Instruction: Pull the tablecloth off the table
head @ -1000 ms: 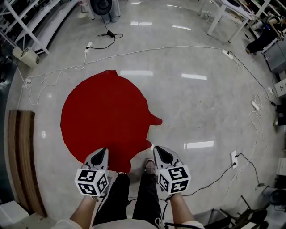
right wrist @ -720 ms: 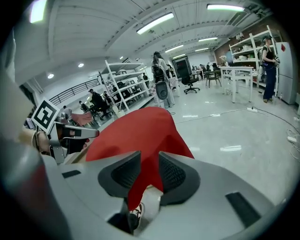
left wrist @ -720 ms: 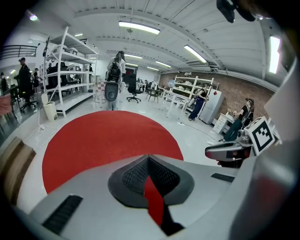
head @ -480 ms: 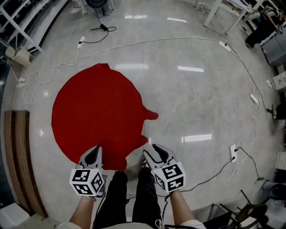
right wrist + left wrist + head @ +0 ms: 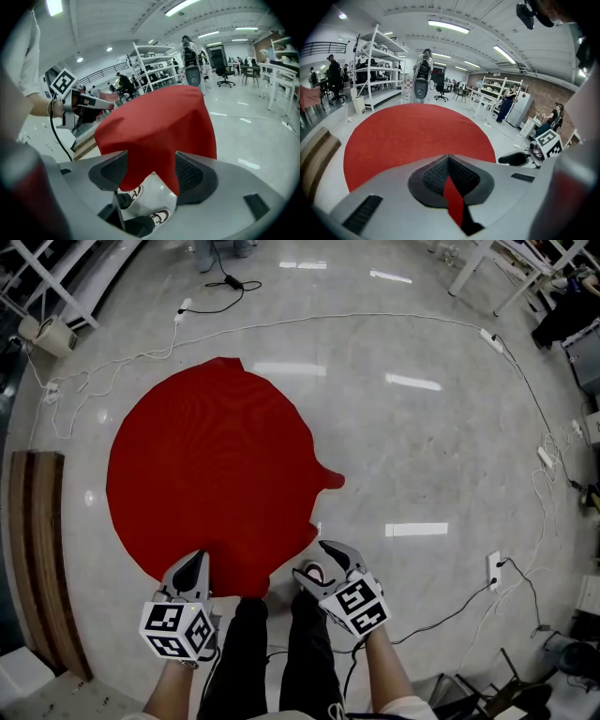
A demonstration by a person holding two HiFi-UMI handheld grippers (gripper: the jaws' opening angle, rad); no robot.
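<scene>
- Pinching the cloth edge in my left gripper, jaws clamped tight.
- Right gripper just been opening, wide now, cloth hanging loose between the jaws.
- Cables ring the floor, plank beside the cloth.

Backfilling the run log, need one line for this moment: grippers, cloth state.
left gripper: fingers shut on tablecloth edge | right gripper: fingers just been opening, tablecloth loose between them | tablecloth: spread on floor

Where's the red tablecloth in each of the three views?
Head view: the red tablecloth lies spread flat, left of centre.
Left gripper view: it fills the middle, reaching to the bottom.
Right gripper view: bunched up at centre.
Shared landmark: the white shelving rack beyond the cloth.
</scene>
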